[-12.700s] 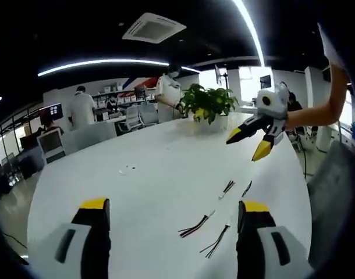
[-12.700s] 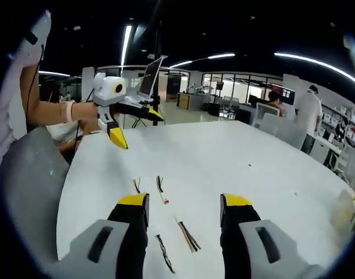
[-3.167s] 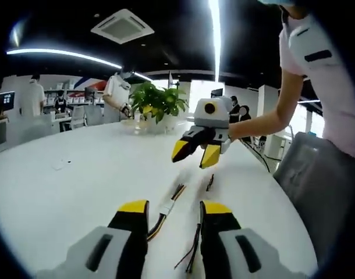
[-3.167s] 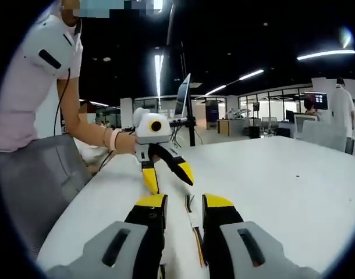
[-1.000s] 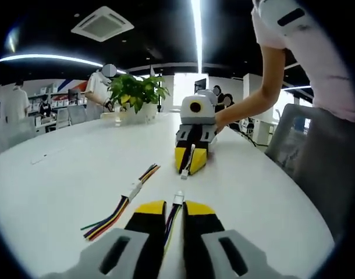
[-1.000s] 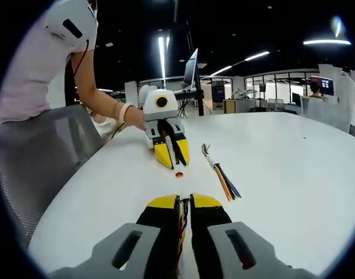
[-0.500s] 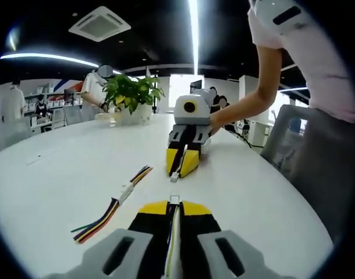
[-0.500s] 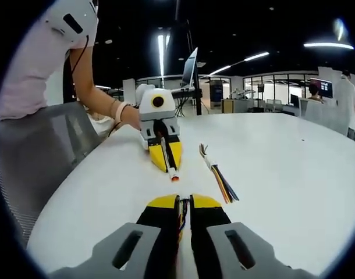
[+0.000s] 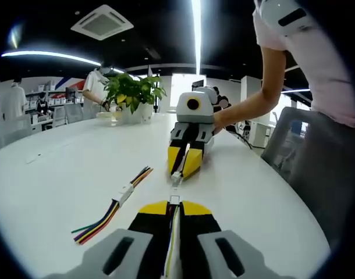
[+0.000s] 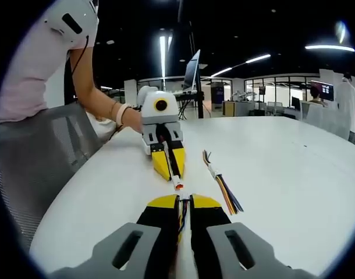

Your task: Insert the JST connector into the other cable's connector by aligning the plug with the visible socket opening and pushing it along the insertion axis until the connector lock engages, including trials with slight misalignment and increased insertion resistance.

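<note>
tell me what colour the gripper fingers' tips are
Yellow, on black fingers; clearest in the left gripper view.

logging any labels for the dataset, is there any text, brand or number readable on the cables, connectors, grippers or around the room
No readable text in either view.
Left gripper and right gripper: no markings visible.
Connectors and the spare cable on the table: no print can be made out, too small.
Wall screen in the background: too blurred to read.
</note>
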A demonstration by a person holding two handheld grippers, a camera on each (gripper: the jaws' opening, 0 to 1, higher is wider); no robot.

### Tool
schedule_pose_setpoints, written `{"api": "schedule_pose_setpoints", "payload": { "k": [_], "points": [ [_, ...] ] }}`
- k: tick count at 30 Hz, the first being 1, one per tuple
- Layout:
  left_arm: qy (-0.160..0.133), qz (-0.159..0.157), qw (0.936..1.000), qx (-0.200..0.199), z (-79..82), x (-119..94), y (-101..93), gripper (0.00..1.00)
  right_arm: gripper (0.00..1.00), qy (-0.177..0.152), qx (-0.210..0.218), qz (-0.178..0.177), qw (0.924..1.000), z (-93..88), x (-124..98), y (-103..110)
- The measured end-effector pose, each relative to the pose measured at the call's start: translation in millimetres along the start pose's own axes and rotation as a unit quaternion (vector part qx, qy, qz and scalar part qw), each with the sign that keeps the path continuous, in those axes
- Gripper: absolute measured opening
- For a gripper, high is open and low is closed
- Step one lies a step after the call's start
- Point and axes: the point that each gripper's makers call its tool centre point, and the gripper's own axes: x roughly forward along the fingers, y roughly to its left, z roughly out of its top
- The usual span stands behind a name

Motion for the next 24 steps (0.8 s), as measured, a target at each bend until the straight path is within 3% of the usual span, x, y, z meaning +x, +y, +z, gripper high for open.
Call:
{"api": "schedule_pose_setpoints", "payload": {
  "k": [24],
  "points": [
    [0.015, -0.014, 0.9995, 0.025, 8.6, -0.4, -5.9, 0.0, 0.04, 0.021, -0.019, 0.028, 0.9992, 2.6, 9.1, 14.5]
  ]
}}
